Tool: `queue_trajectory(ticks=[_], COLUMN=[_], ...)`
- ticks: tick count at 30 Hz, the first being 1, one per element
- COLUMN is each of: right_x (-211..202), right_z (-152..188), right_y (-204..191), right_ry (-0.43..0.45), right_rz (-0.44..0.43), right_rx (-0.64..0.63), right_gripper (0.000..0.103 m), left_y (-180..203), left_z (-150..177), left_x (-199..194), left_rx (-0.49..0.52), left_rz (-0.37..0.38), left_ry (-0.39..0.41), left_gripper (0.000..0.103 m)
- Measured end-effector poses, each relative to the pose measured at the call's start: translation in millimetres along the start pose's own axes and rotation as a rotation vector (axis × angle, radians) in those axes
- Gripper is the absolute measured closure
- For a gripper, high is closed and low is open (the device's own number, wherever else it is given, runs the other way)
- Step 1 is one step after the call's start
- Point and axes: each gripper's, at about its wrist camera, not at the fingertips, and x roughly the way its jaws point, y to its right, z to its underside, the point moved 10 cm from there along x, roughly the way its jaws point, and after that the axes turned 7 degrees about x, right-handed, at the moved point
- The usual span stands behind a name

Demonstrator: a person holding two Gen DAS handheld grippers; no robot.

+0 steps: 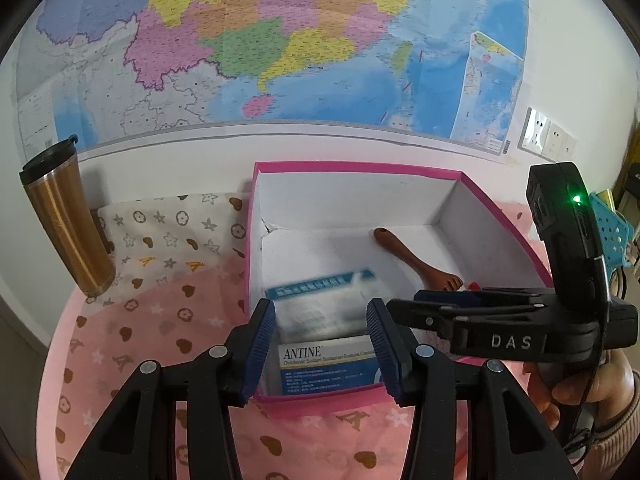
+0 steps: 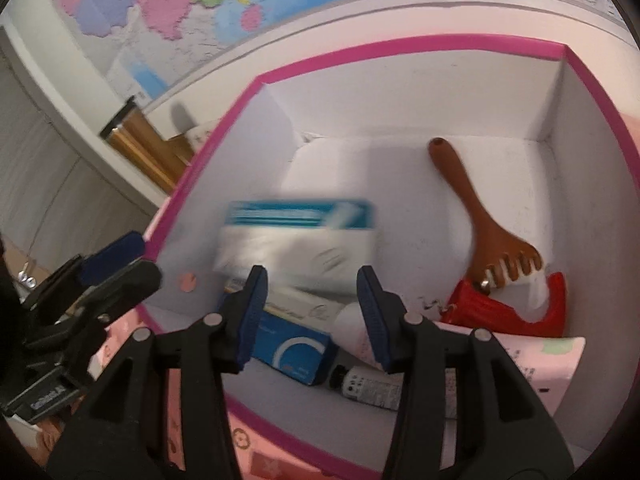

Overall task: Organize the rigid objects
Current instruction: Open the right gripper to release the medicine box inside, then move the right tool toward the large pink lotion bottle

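Observation:
A pink-rimmed white box (image 1: 360,170) (image 2: 400,46) stands on the table. Inside, a blurred blue-and-white medicine pack (image 1: 324,304) (image 2: 298,236) is in the air or just landing on a blue ANTINE carton (image 1: 328,368) (image 2: 292,348). A wooden comb-like scratcher (image 1: 416,260) (image 2: 480,216), a red object (image 2: 508,308), a small tube (image 2: 372,390) and a pink-white carton (image 2: 536,360) also lie in the box. My left gripper (image 1: 322,346) is open and empty at the box's near wall. My right gripper (image 2: 312,316) is open and empty above the box, also visible in the left view (image 1: 480,308).
A gold tumbler with black lid (image 1: 64,216) (image 2: 148,144) stands at the left on the patterned pink cloth (image 1: 160,320). A wall map (image 1: 280,40) hangs behind. A teal perforated basket (image 1: 612,232) is at the far right.

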Motion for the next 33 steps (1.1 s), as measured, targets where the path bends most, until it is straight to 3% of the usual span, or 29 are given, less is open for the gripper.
queue_trajectory(ticks=[5,8,12,19,22,33], right_x=[-12,-30,-58,-103,-114,-130], right_z=[7,12,19,37,48,82], right_y=[-6,-9,-16,-17,-14,-14], right_ry=[0.029,0.083,0.16,0.31,0.357,0.409], right_rz=[-0.031,-0.031,-0.048,0.029,0.066,0.142], right_rx=[-0.042,-0.076,-0.115,-0.181,-0.2,-0.258], right_gripper=[0.054,0.054,0.053,0.046,0.039,0.029], left_y=[6,9,17,35,42,56], left_z=[1,2,4,14,20,40], left_x=[-6,-14,-28,-45,-50,-57], left_rx=[0.01,0.012,0.011,0.023,0.022,-0.001], left_rz=[0.02,0.029,0.043,0.032,0.026,0.002], left_ry=[0.013,0.034,0.075,0.107,0.113,0.097], left_gripper=[0.054,0.044,0.04,0.032,0.023,0.016])
